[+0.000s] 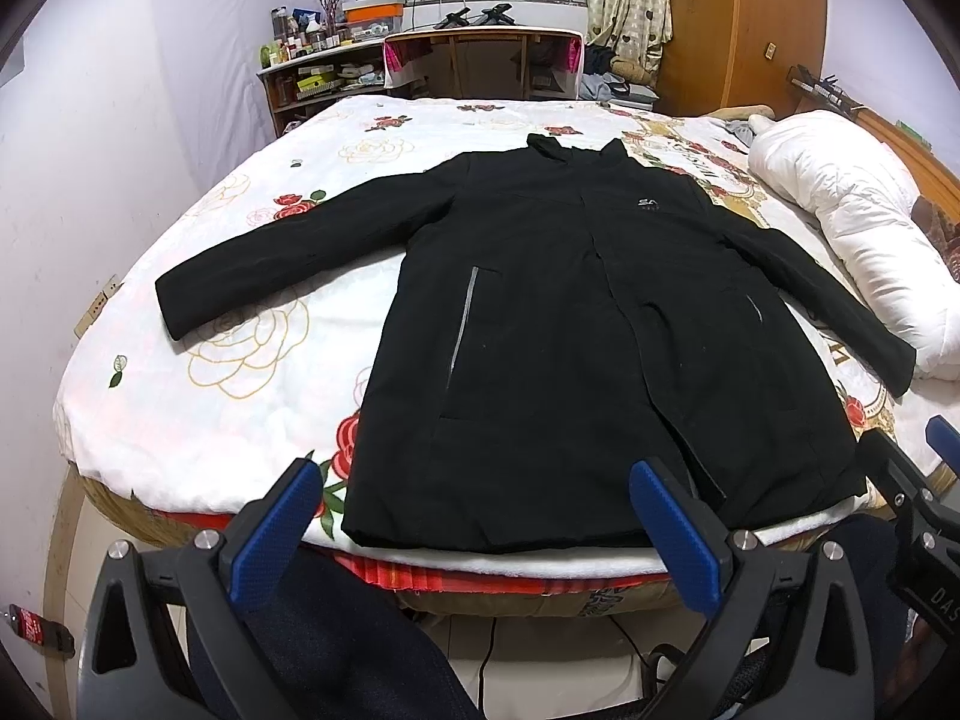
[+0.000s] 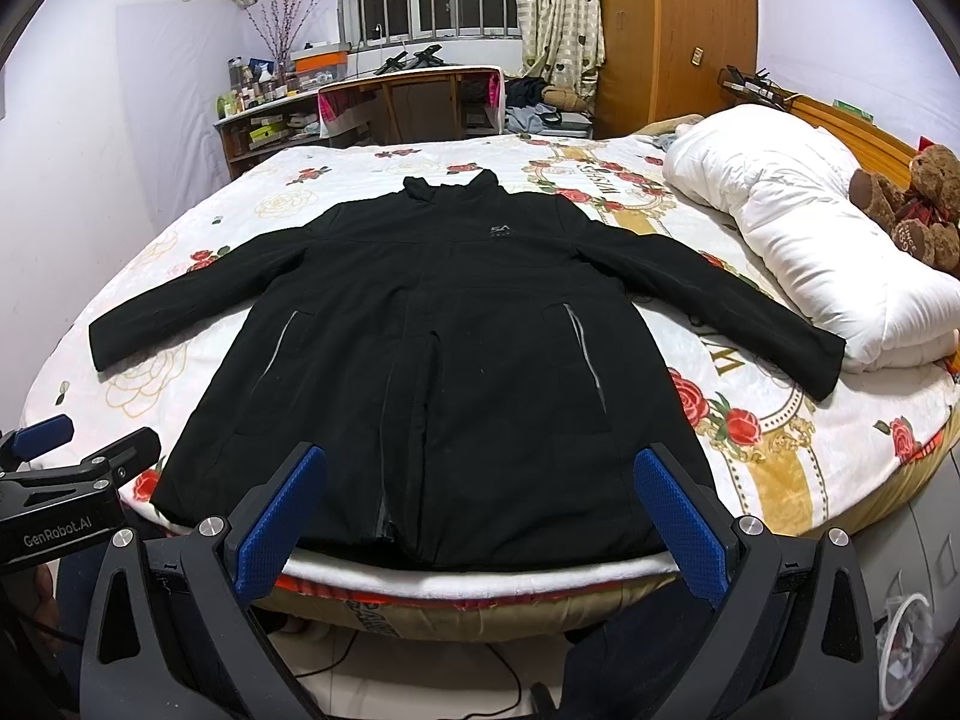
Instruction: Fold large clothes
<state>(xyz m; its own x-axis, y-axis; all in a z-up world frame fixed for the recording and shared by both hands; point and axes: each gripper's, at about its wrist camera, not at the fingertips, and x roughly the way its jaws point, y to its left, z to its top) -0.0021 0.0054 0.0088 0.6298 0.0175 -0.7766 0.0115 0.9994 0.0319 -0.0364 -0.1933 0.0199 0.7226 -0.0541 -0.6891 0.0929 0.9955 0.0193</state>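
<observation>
While the black coat (image 1: 576, 324) is laid flat on the bed (image 1: 240, 312), sleeves spread, the left gripper (image 1: 474, 510) and right gripper (image 2: 480, 498) are held wide apart-jawed before its hem, nothing being gripped or touched.

Even indoor light, sharp focus, heavy fisheye warp & dark vignette at corners.

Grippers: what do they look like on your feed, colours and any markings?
Both alike: the left gripper and right gripper have black angular plastic frames, textured blue finger pads and silver round bolts. White "GenRobot.AI" lettering marks the left one's body in the right wrist view.
</observation>
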